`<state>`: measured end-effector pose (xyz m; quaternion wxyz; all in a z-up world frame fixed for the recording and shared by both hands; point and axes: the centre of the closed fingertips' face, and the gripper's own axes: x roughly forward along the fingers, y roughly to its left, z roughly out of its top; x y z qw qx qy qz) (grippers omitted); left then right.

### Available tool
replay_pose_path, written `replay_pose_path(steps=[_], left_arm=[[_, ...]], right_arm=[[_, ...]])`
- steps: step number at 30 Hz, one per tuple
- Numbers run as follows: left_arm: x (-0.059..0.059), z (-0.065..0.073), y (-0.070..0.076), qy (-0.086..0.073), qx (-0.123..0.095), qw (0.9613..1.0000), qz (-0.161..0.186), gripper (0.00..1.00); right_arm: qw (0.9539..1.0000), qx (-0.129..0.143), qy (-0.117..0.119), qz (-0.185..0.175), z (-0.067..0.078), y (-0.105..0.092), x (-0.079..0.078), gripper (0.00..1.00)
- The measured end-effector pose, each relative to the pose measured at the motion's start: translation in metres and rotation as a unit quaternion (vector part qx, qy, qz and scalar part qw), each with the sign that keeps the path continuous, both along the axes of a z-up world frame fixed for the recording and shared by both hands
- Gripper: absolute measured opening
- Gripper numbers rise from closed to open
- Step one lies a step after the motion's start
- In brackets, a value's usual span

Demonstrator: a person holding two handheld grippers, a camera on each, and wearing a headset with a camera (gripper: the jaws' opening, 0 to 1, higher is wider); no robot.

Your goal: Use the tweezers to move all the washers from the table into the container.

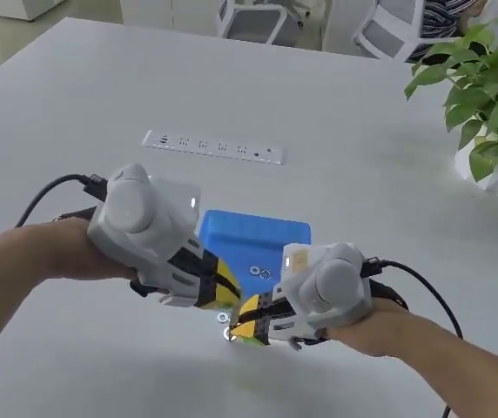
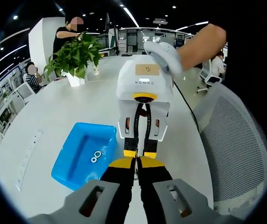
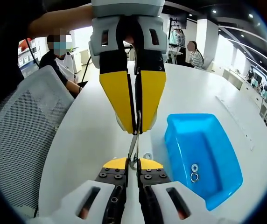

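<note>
At the near edge of the bench (image 1: 336,113), right under my hands, the two grippers meet nose to nose. The right gripper (image 3: 132,162) has its jaws pressed together on one end of the tweezers (image 3: 133,145). The left gripper (image 3: 136,127) comes in from the opposite side with its yellow jaws closed on the other end, as far as I can make out. The thin metal strip bridges the short gap between them, so its long axis runs straight from one gripper to the other. I cannot tell which end carries the working tips.

Just beside that strip a loose washer (image 3: 147,156) lies flat on the bench. In the right gripper view it sits a little to the container side of the tweezers and close to my right gripper's tips, so I judge the right gripper the nearer one. In the head view I make out a second washer (image 1: 229,334) near it, under the noses of the grippers.

Next out is the blue container (image 3: 208,140), just beyond the grippers, with two washers (image 3: 194,171) already resting on its floor. As I read it, the coming pick turns on tipping the tweezers down and slightly sideways onto the loose washer. After that comes only a short carry to the container.

Farther off, a white power strip (image 1: 212,146) lies across the bench, and a potted plant (image 1: 484,78) stands at the far right.
</note>
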<state>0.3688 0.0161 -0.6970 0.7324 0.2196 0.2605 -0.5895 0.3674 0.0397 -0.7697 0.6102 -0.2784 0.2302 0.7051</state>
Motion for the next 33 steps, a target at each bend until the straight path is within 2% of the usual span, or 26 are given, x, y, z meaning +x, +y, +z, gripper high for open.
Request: replay_pose_path(steps=[19,33], left_arm=[[-0.0011,-0.0012,0.0048,0.014,0.004,0.9999,0.003,0.05],[0.0001,-0.0036,0.0067,0.016,0.004,0.9999,0.002,0.05]], right_arm=[[0.9996,-0.014,-0.017,0.020,-0.0050,0.0059,-0.0031,0.11],[0.9996,-0.014,-0.019,0.015,-0.0059,0.0071,-0.0024,0.08]])
